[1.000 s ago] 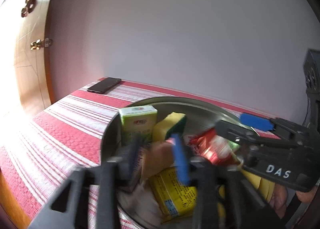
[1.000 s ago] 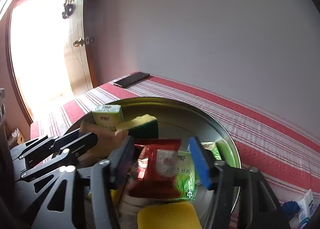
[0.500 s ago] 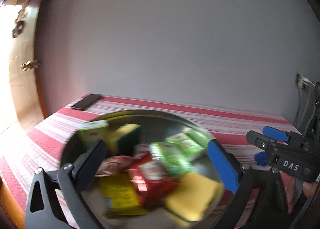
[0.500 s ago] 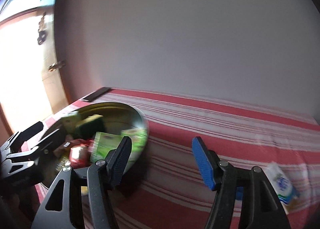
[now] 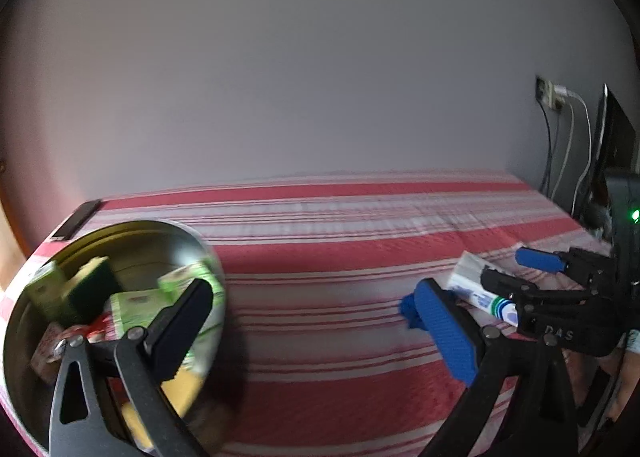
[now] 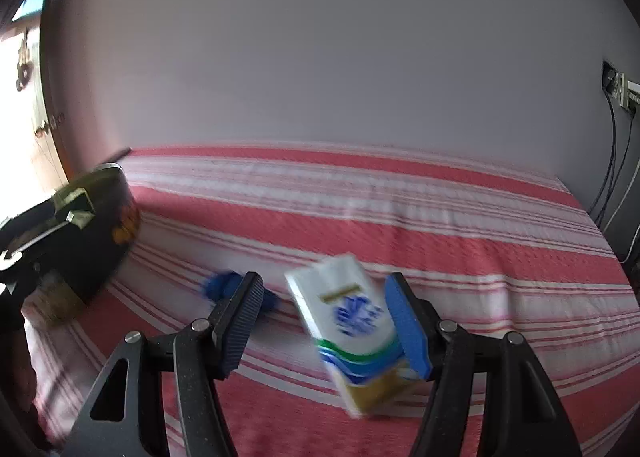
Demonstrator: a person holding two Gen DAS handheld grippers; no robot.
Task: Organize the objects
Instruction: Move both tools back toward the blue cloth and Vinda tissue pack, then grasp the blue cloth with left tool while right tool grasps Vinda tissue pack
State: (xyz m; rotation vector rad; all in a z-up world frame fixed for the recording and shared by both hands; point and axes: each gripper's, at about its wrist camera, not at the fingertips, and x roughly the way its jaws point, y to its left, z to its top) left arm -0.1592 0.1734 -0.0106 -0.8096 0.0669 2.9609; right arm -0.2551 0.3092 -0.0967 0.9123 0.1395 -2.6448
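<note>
While the left gripper [image 5: 316, 321] hangs over the red-and-white striped cloth [image 5: 320, 257] on the bench, its fingers [image 5: 444, 333] have just been opening and now stand spread wide with nothing between them, the black one crossing in front of the round metal basin [image 5: 36, 297] that holds green cartons, a sponge and red packets. Off to the right, the right gripper [image 6: 324, 317] has its fingers [image 6: 240, 317] parted around a white, blue and green packet [image 6: 352, 333] lying on the cloth; the packet sits close beside the blue finger, though the blur hides whether they touch, and the black finger stands clear of it, with a small blue object [image 6: 224, 285] just behind.
</note>
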